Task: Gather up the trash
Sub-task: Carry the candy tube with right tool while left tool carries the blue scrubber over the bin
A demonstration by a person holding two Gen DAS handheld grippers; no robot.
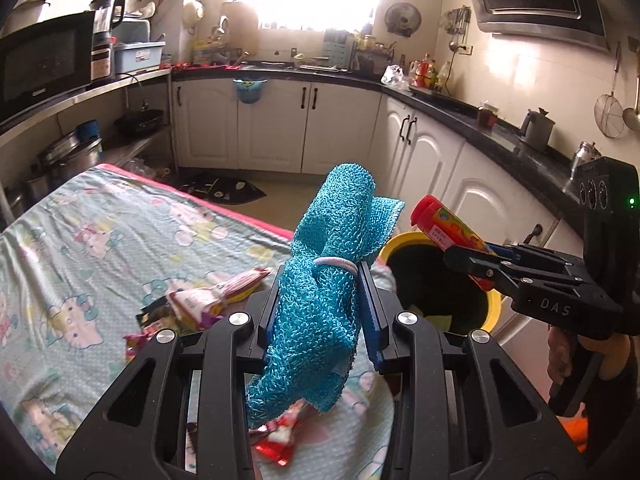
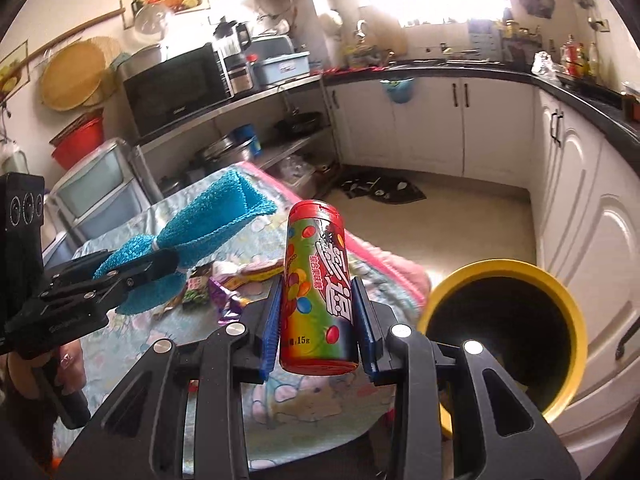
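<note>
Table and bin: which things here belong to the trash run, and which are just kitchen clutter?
Job:
candy tube in right gripper
blue cloth in left gripper
wrappers on the table
yellow bin

Clutter:
microwave
floor mat
red basin

We hold the left gripper (image 1: 320,280) pitched forward and down, jaws drawn in and clamped on a rolled blue cloth (image 1: 320,292) that stands between the blue pads (image 1: 370,300). In the right wrist view it enters from 9 o'clock, our left hand (image 2: 66,364) wrapped round its grip at 8 o'clock.

The right gripper (image 2: 318,312) points forward and down likewise, jaws pressed on both sides of a red candy tube (image 2: 316,284) held upright. In the left wrist view it reaches in from 3 o'clock, our right hand (image 1: 560,360) on the handle at 4 o'clock.
</note>
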